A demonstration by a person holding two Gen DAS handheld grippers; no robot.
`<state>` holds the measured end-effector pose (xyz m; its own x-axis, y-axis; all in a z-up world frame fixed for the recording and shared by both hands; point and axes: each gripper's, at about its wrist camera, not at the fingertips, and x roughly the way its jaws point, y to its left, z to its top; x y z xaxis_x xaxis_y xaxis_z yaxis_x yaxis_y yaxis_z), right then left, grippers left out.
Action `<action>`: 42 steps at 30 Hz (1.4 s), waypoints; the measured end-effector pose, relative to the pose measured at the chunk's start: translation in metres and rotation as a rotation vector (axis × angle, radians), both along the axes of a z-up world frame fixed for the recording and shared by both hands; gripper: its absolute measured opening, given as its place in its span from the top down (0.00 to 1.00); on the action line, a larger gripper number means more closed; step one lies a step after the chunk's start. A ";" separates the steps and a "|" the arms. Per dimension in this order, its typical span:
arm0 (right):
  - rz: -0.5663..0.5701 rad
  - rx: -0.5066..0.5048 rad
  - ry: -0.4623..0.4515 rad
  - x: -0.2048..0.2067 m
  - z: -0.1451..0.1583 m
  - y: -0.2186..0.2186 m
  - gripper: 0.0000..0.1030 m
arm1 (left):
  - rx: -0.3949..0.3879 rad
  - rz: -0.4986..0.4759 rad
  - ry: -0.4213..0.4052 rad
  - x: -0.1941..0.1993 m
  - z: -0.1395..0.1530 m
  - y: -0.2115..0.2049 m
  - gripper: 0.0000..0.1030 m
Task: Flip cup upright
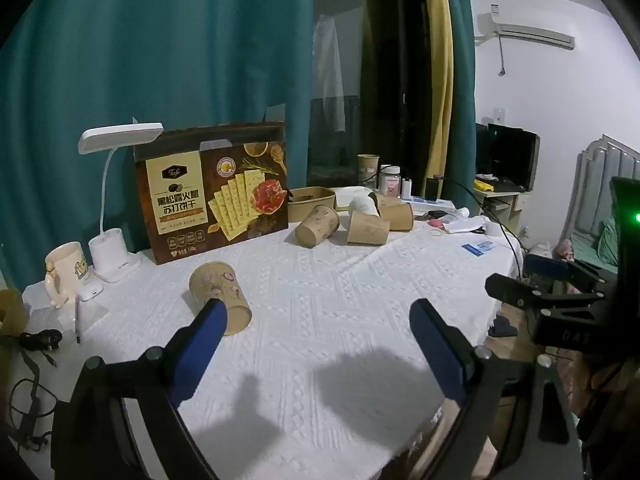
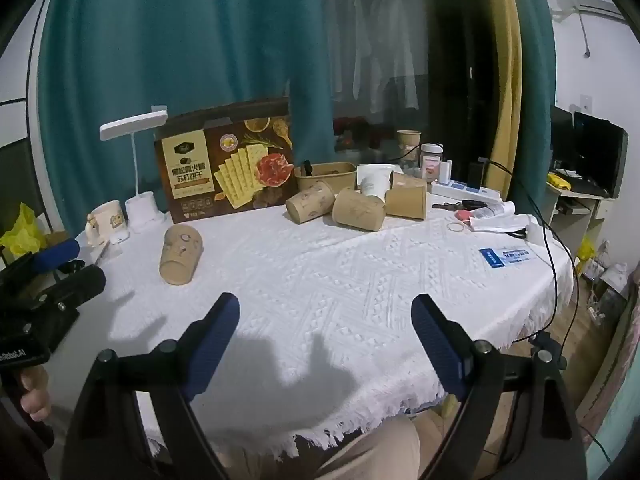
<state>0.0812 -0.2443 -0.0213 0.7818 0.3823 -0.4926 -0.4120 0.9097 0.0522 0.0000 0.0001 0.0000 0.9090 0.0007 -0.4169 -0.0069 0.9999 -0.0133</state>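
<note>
Left gripper (image 1: 318, 322): jaws wide apart, empty, above white tablecloth (image 1: 320, 300).
Right gripper (image 2: 325, 316): jaws wide apart, empty, above tablecloth near front edge.
Cup (image 2: 181, 255): on its side, alone, at 10 o'clock from right gripper; partly behind left fingertip (image 1: 210, 314) in left view.
Cup cluster (image 2: 356, 208): toppled, at 12 o'clock, well apart.
Cracker box (image 2: 228, 168): upright, at 11 o'clock, behind cup.

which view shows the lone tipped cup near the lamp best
The right wrist view: the tipped cup lies fully unobstructed on the tablecloth. In the left wrist view the cup looks bigger, but a fingertip of the left gripper overlaps its lower end.
</note>
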 end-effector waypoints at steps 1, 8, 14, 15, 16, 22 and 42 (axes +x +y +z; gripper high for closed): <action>0.001 -0.001 0.006 0.000 0.000 0.000 0.16 | 0.007 -0.001 0.000 0.000 0.000 0.000 0.10; -0.001 0.002 0.003 -0.001 0.001 -0.002 0.16 | 0.005 0.000 -0.008 -0.005 0.001 -0.001 0.10; -0.001 0.000 0.000 -0.002 -0.002 -0.002 0.16 | -0.011 0.001 -0.012 -0.002 0.002 0.000 0.10; -0.002 -0.001 0.001 -0.002 -0.002 -0.002 0.16 | -0.019 0.001 -0.021 -0.007 0.006 0.003 0.10; -0.003 -0.002 0.002 -0.002 -0.003 -0.002 0.16 | -0.020 0.001 -0.023 -0.007 0.007 0.003 0.10; -0.006 -0.003 0.003 -0.003 -0.002 -0.005 0.16 | -0.022 -0.003 -0.025 -0.008 0.006 0.001 0.10; -0.005 0.000 0.000 -0.002 -0.001 -0.006 0.16 | -0.025 -0.020 -0.035 -0.009 0.011 -0.001 0.10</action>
<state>0.0789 -0.2499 -0.0218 0.7838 0.3787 -0.4923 -0.4078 0.9116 0.0519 -0.0085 -0.0012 0.0109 0.9228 -0.0277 -0.3843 0.0141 0.9992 -0.0381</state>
